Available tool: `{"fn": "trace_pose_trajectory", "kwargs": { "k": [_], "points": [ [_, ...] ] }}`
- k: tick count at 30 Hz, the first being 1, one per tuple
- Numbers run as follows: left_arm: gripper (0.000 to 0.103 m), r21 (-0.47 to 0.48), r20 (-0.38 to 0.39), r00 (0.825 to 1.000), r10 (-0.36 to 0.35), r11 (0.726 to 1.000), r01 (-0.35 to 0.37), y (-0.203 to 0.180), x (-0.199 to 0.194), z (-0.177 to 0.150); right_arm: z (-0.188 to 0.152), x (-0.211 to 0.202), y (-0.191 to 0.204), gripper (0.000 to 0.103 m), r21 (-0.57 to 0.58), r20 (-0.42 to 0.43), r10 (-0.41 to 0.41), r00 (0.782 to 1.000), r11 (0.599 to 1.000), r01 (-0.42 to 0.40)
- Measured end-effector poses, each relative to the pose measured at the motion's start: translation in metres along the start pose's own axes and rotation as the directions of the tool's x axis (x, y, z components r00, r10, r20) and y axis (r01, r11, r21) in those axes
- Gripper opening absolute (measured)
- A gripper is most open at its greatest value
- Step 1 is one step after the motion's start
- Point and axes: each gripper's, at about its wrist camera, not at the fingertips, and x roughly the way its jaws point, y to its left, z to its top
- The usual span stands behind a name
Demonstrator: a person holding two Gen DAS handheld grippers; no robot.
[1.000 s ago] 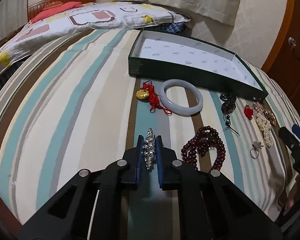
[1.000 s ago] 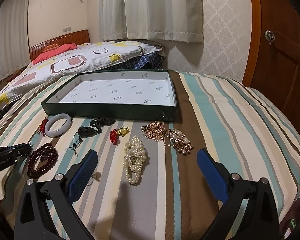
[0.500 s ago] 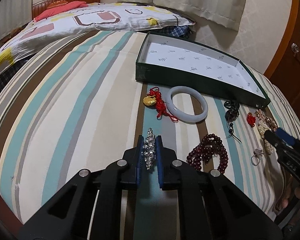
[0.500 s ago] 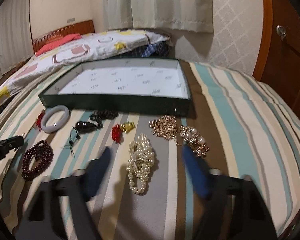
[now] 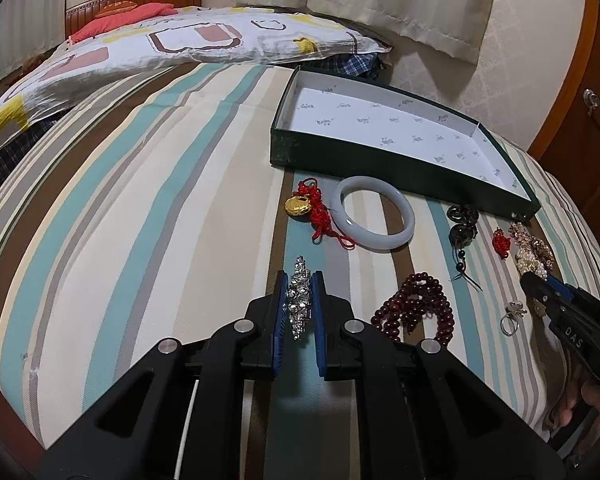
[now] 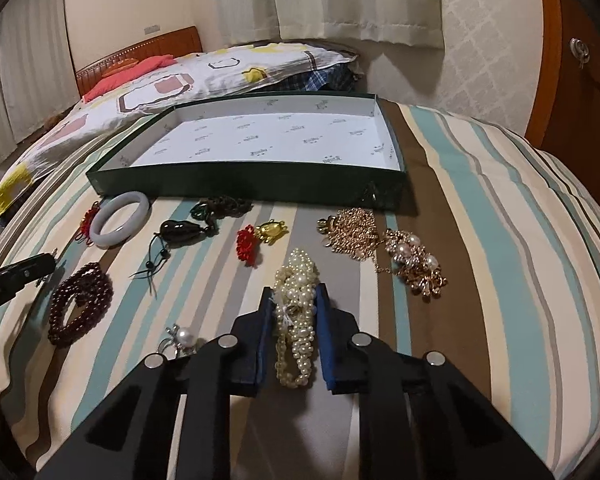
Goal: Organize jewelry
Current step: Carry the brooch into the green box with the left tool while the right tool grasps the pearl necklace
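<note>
My left claw [image 5: 299,307] pinches a rhinestone brooch [image 5: 299,300] at lower centre, wide bare striped bed [image 5: 140,208] to its left. My right claw [image 6: 294,330] presses around the pearl strand [image 6: 296,320] lying on the bed, "DAS" printed on its arm. The green tray [image 6: 236,182] sits upper centre.

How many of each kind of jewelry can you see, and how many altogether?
Bead strands: 2 (pearl strand, dark red bead strand)
Gold charms on red cord: 2 (big charm, small charm)
Bangles: 1 (pale bangle)
Dark pendants: 1 (dark pendant)
Rings: 1 (pearl ring)
Gold chains: 1 (gold chain, pearl cluster apparently attached)
Rhinestone pieces: 1 (rhinestone piece)
Total: 9
</note>
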Motion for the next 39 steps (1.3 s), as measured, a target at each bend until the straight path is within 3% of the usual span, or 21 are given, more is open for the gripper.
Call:
{"fn": "trace_pose_trajectory", "kwargs": {
  "k": [13,24,30,39],
  "points": [
    [0.012,0.028,0.083,0.995,-0.058,0.998,0.056,-0.023,-0.025,0.028,0.035,-0.032,-0.005,0.02,0.017,0.121,0.001,0.993,1.0,-0.004],
    [0.012,0.053,0.145,0.984,-0.1,0.994,0.094,-0.051,0.002,0.097,0.094,-0.007,-0.019,0.02,0.031,0.187,-0.006,0.982,1.0,0.0],
    [0.012,0.064,0.09,0.991,-0.104,0.993,0.098,-0.061,0.053,0.126,0.109,0.031,-0.024,0.02,0.033,0.137,-0.01,0.99,0.999,0.005],
    [0.012,0.079,-0.038,0.997,-0.065,0.995,0.068,-0.061,0.119,0.129,0.11,0.075,-0.036,0.021,0.043,0.021,-0.023,1.0,0.999,0.022]
  ]
}}
